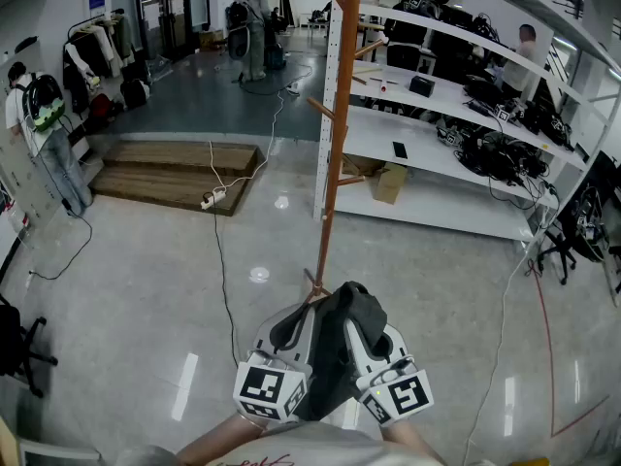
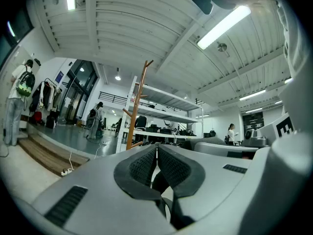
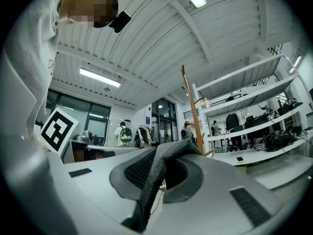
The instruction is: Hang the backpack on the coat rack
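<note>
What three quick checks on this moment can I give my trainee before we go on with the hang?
1. True or false: the right gripper is shut on the grey backpack strap.
2. Pick one. The wooden coat rack is: A upright; B toppled over; C leaning on the shelving.
3. Short answer: does anything hang on the pegs seen in the head view?

Key: 1 true. 2 A. 3 No, those pegs are bare.
</note>
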The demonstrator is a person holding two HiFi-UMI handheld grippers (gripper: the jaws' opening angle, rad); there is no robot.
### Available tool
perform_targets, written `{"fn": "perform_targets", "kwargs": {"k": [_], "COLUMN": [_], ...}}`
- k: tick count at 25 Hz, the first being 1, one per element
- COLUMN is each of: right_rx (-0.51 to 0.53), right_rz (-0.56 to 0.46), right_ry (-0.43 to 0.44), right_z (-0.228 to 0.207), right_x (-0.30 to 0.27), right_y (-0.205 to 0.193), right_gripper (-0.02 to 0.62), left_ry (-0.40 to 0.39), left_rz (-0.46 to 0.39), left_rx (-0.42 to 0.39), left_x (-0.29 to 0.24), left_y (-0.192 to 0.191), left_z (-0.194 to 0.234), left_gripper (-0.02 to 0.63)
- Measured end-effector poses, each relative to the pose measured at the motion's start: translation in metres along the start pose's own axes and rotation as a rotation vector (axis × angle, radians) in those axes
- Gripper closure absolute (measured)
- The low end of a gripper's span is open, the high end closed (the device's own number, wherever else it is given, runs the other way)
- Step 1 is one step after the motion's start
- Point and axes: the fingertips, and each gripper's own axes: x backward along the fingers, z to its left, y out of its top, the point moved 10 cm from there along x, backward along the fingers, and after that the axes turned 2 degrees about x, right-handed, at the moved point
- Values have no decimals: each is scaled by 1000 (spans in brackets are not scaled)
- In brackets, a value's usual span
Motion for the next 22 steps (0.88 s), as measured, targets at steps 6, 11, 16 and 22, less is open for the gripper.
{"fn": "perform_targets", "kwargs": {"k": [6,11,16,22], "right_rx": [0,6,-17,7], "right_rz": [-1,4,-1,-33], "right_ry": [-4,-3,2,26], "right_z": [0,0,-4,-14], "right_x": [0,1,2,5], "right_y": [1,1,3,16], "right_gripper": [558,558,558,558], "left_ry": [-5,-8,-12,-6], "left_rz": [-2,-1,1,-4], "left_rx": [-1,2,2,4], "left_x": [-1,-2,-5,-13], "left_y": [2,1,3,7], "left_z": [0,-2,-4,-10], "left_gripper": [584,584,584,584]}}
